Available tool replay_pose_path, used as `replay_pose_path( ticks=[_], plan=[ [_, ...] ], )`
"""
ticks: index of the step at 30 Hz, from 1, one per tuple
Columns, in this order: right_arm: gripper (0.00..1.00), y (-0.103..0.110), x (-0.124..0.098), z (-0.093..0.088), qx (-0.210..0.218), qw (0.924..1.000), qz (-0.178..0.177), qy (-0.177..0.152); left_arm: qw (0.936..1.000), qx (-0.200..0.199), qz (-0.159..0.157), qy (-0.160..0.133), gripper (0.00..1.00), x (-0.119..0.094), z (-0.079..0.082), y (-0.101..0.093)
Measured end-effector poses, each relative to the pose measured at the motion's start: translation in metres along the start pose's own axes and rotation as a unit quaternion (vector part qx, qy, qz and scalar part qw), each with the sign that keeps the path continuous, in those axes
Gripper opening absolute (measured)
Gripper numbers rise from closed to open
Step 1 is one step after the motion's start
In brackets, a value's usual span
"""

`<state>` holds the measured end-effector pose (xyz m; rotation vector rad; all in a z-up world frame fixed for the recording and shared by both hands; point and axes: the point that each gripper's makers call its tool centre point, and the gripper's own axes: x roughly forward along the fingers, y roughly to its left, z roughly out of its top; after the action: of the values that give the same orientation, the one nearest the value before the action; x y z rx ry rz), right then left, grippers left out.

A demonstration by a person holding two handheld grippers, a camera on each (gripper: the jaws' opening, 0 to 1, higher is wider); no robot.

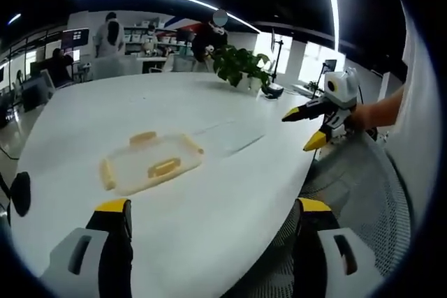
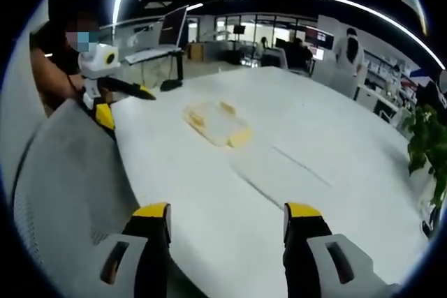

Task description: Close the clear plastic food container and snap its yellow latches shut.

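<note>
Presently the container (image 1: 150, 164) lies flat on the table (image 1: 230, 193), well in from its near edge, lid seemingly down, yellow latches (image 1: 163, 167) unchecked. Left gripper (image 1: 213, 218) and right gripper (image 2: 227, 225) both hover wide apart, empty, distant from it. Judged: latching remains undone.

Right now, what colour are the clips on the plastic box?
The latches on the container are yellow, clearest in the left gripper view.

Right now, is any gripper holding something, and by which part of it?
Nothing is held. The left gripper and the right gripper are both open and empty above the table, apart from the clear container.
</note>
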<state>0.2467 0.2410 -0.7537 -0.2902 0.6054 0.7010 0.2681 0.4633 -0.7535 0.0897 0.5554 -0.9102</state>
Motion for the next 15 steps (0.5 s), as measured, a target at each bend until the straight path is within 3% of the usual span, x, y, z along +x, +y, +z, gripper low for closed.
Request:
replay_pose_path(
  ticks=[8, 15],
  plan=[
    [0.63, 0.002, 0.014, 0.011, -0.012, 0.9997, 0.020, 0.002, 0.9999, 0.012, -0.004, 0.008, 0.95, 0.004, 0.002, 0.009],
    [0.63, 0.005, 0.028, 0.017, -0.031, 0.9989, 0.035, 0.004, 0.9994, 0.020, -0.010, 0.026, 0.93, 0.007, -0.006, 0.014]
  ],
)
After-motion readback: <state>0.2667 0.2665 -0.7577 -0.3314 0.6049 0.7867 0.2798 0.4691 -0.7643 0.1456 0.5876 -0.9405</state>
